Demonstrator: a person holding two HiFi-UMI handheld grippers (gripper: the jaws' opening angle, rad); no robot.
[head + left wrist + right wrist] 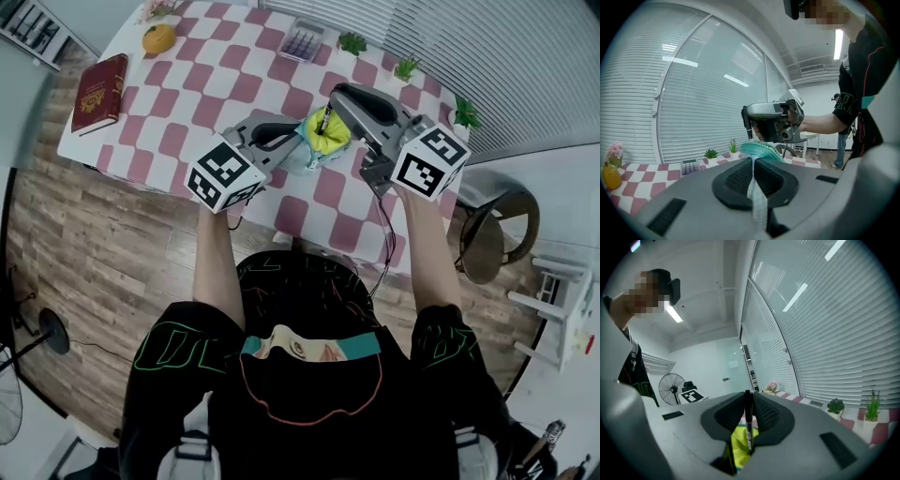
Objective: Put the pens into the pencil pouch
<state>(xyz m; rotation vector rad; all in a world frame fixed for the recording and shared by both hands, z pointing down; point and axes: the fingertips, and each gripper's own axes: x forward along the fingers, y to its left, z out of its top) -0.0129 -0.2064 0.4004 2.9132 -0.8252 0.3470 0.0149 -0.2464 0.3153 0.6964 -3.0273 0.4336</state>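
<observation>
The pencil pouch (pixel 319 145), teal outside and yellow inside, is held up over the checkered table (pixel 187 84). My left gripper (pixel 296 142) is shut on the pouch's teal edge (pixel 758 187), and the fabric runs between its pads. My right gripper (pixel 328 112) is shut on a black pen (pixel 323 124), which stands upright with its lower end over the pouch's open mouth. In the right gripper view the pen (pixel 749 420) sits between the jaws with the yellow lining (pixel 737 450) right below. The left gripper view shows the right gripper (pixel 772 123) just beyond the pouch rim (pixel 761 151).
A red book (pixel 100 92) and an orange toy fruit (pixel 159 38) lie at the table's left end. A calculator (pixel 303 39) and small potted plants (pixel 352 42) (pixel 406 67) (pixel 466 114) line the far edge. A stool (pixel 495 234) stands right of the table.
</observation>
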